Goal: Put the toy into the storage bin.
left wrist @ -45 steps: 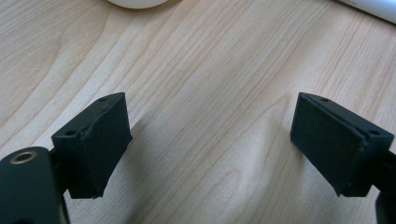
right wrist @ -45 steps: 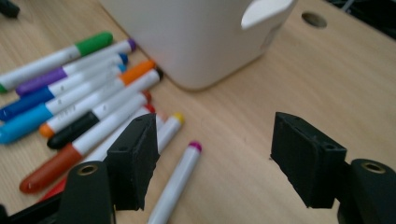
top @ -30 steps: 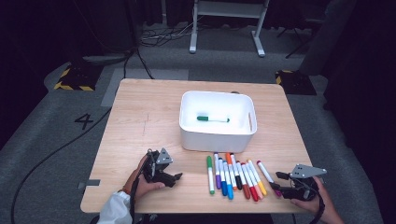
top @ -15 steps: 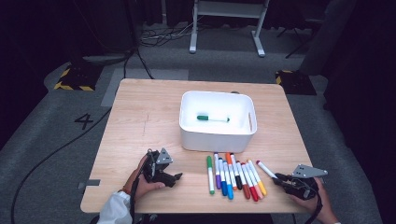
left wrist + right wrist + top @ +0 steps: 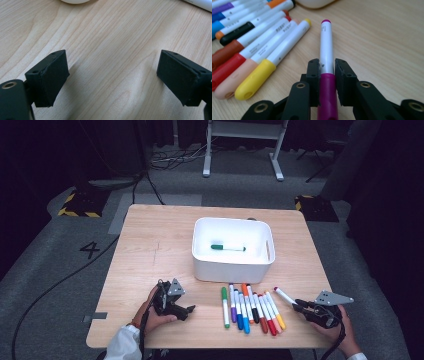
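Note:
My right gripper is shut on a white marker with a magenta cap, which lies on the wooden table near its front right corner. The pads press on the barrel where it meets the cap. My left gripper rests low over bare wood at the front left. Its jaws are open, have just been opening a little, and have nothing between them. A row of several coloured markers lies between the two grippers. A green marker lies inside the white bin.
The white bin stands at the table's middle, just behind the marker row. The table's front edge runs close under both hands. Beyond the table, cables and a white stand's feet are on the dark floor.
The right gripper has moved slightly left onto the magenta marker and its jaws have shut on it. The left hand has stayed where it was.

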Available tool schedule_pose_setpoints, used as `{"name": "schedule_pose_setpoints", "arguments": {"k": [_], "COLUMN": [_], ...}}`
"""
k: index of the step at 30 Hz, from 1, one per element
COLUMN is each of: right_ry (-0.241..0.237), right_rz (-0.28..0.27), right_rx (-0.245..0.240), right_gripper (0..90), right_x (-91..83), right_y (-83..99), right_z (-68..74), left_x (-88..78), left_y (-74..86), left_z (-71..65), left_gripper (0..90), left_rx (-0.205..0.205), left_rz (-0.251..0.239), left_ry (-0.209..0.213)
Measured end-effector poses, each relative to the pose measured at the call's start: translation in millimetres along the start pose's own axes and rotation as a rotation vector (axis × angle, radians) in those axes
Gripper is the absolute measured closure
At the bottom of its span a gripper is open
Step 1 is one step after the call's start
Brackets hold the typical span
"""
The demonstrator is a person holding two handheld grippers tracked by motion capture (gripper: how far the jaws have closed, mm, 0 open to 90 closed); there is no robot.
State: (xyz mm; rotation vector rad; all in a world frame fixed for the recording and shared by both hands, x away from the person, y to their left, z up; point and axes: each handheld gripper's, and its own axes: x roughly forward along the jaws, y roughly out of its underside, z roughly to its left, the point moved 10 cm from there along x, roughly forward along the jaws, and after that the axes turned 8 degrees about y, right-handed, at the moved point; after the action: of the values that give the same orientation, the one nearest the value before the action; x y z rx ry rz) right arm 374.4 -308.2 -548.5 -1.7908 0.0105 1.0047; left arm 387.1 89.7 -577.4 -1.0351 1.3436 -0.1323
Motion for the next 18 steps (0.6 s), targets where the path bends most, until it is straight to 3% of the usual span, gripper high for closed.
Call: {"name": "schedule_pose_setpoints", "arguments": {"k": [7,18], "right_ry": [0.015,-0.007], "right_rz": [-0.098,-0.225], "right_rx": [-0.029,-0.068], "right_gripper": [74.8,74.8], "right_x": [-20.9,-50.6], "right_y": [-25.7,-89.2], "right_z": [0.1,-15.4], "left_x": [0.5,0.5], "left_y": [0.0,0.0], "left_z": [0.6,0.6], "left_gripper": [9.0,9.0], "left_rx": [-0.007,-0.007], "left_rz": [0.002,0.002], "left_ry": [-0.004,-0.004]}}
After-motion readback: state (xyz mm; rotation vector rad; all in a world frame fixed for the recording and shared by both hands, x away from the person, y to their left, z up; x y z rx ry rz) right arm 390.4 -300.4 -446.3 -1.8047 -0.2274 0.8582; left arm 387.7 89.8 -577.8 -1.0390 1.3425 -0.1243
